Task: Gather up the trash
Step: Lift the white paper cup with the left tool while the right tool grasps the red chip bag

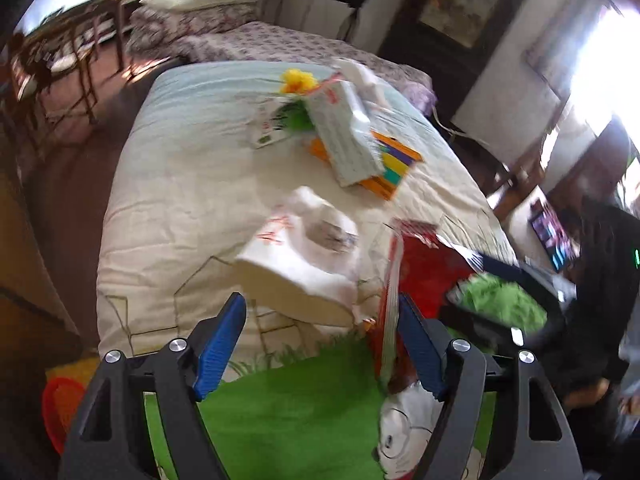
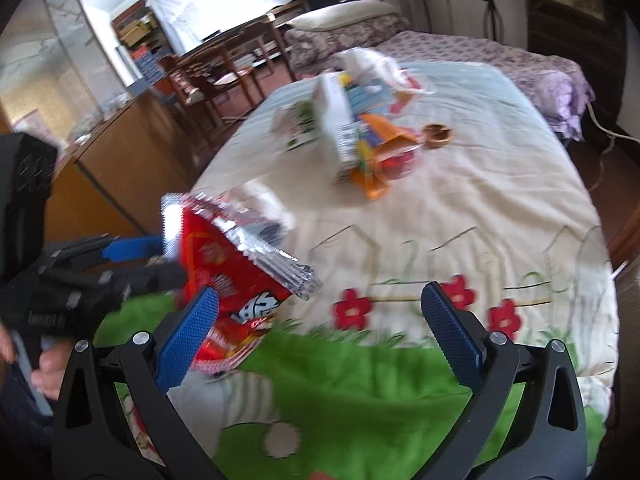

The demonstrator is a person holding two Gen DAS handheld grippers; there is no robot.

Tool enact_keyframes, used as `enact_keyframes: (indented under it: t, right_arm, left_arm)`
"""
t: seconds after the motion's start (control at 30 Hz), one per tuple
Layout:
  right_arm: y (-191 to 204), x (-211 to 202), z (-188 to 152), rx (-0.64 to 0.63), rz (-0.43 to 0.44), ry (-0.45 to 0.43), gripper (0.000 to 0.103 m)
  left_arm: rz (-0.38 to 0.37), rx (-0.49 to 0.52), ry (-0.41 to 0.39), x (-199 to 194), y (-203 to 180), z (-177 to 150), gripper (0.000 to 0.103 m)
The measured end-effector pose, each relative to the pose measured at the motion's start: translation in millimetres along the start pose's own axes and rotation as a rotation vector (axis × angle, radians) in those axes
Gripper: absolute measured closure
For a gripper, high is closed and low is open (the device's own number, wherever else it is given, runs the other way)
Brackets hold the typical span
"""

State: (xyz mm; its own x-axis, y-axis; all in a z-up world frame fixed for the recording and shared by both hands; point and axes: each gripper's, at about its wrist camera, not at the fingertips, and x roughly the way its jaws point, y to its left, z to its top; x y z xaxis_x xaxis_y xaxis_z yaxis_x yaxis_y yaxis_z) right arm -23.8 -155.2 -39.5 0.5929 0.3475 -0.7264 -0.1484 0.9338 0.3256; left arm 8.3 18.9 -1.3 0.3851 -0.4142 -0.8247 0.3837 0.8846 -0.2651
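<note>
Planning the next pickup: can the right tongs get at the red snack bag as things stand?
Probably yes. The right tongs stand open, and the red snack bag lies against their left pad with nothing across it; the left tongs sit just beyond.

A bed [image 2: 460,208] is covered by a printed quilt [image 1: 168,208]. Boxes [image 1: 348,140], a white bag [image 1: 304,248] and a brown ring [image 2: 437,135] are laid on it.

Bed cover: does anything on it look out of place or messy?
Yes. Litter lies scattered on the bed cover: a red snack bag torn open near the left tongs, a crumpled white wrapper beside it, and a heap of cartons and coloured packets farther back. None of it is collected yet.
</note>
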Motion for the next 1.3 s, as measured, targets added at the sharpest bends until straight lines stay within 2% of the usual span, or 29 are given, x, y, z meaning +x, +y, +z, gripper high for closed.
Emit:
enact_keyframes:
  t: [0.17,0.43,0.47,0.5,0.57,0.7,0.87,1.0,1.17,1.3]
  right_arm:
    - [13,19,0,0.025,0.06,0.088,0.006]
    - [39,45,5,0.01,0.079,0.123,0.008]
    - [42,44,5,-0.01,0.073,0.113,0.021]
    - [44,44,3,-0.035,0.075,0.12,0.046]
    - [45,39,2,-0.063,0.084,0.132,0.06]
    - [30,14,-1,-0.049,0.079,0.076,0.068]
    - [8,-9,-2,-0.013,0.021,0.0,0.068]
    - [-8,-4,-3,0.035,0.016,0.017,0.067]
    - [-7,4,-2,0.017,0.03,0.026,0.065]
    - [-4,11,0,0.015,0.049,0.035,0.065]
  left_arm:
    - [-0.001,-0.095,-0.012,0,17,4,0.028]
    - [-0.005,-0.134,-0.002,5,23,5,0.028]
    - [-0.003,-0.138,-0.003,4,24,5,0.028]
    - [-0.001,-0.144,-0.005,3,25,5,0.028]
    - [0.002,-0.156,-0.008,0,29,5,0.028]
    - [0.019,-0.182,-0.018,-7,33,8,0.028]
    - [0.065,-0.174,-0.013,-4,28,15,0.025]
    - [0.099,-0.187,0.013,12,26,25,0.023]
    - [0.077,-0.248,0.055,34,28,37,0.022]
    - [0.058,-0.243,0.095,49,23,41,0.021]
